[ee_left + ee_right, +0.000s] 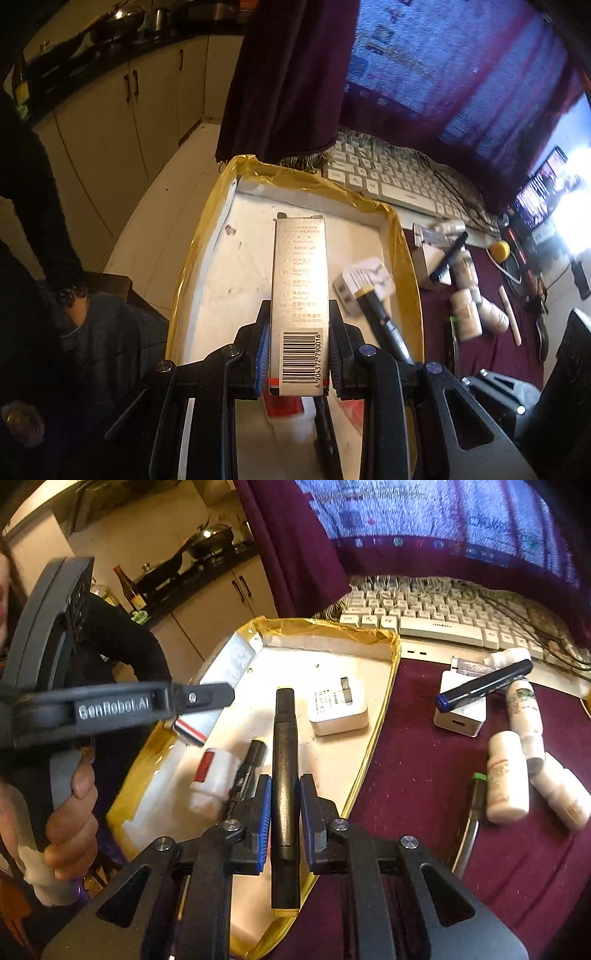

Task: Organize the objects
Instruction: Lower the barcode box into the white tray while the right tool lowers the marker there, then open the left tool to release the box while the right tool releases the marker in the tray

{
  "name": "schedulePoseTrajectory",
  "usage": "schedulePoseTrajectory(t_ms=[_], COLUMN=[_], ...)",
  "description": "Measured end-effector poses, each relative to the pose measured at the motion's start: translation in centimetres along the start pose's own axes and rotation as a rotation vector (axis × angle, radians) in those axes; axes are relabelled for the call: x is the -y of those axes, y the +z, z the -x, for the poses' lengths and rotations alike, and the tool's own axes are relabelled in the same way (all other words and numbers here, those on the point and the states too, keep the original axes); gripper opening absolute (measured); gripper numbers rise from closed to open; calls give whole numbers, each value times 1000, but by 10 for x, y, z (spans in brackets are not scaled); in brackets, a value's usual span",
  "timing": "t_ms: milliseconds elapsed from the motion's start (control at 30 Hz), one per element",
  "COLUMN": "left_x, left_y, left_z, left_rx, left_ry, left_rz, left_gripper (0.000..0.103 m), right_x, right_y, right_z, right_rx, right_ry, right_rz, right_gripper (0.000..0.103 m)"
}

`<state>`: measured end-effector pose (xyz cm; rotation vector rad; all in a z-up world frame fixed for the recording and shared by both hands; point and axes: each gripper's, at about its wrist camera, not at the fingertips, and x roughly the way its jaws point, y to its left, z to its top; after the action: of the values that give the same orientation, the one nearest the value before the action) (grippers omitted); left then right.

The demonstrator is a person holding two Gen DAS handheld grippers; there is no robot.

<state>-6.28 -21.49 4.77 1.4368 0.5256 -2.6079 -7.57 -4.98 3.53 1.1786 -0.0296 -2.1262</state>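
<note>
Clamped in the right tool (285, 805), a black marker (283, 775) points lengthwise over the yellow-rimmed tray (384, 701) just below. Beside it, the left tool (299, 347) grips a slim silver carton (300, 288) above that tray. Bottles (506, 775) remain on the maroon-clothed bench (424, 768); kitchen cabinets (110, 122) stand behind.

Silver carton (300, 291) is looking like glossy card — glare is bouncing off it. Black marker (283, 775) is reading matt plastic. Tray rim (384, 701) is showing shiny yellow tape; table cloth (417, 775) is looking napped maroon fabric — lint-flecked.
</note>
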Motion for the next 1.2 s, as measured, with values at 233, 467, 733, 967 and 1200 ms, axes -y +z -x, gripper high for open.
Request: schedulePoseTrajectory(t_ms=[233,467,733,967,1200], left_x=[-6,-13,-12,-7,-2], left_y=[13,8,7,9,9], left_z=[-24,-35,-42,-54,-56], left_rx=[-23,-52,-83,-120,-132], left_ry=[30,45,74,103,119], left_rz=[9,22,13,7,-8], left_gripper=[23,23,23,23,23], right_x=[2,-4,0,4,2], right_y=[8,12,15,16,16], right_z=[-19,-29,-38,-44,-48], right_rx=[-30,-44,-58,-65,-65], right_ry=[6,3,-7,-20,-30], right_rz=[3,29,41,55,75], right_gripper=[13,13,13,13,13])
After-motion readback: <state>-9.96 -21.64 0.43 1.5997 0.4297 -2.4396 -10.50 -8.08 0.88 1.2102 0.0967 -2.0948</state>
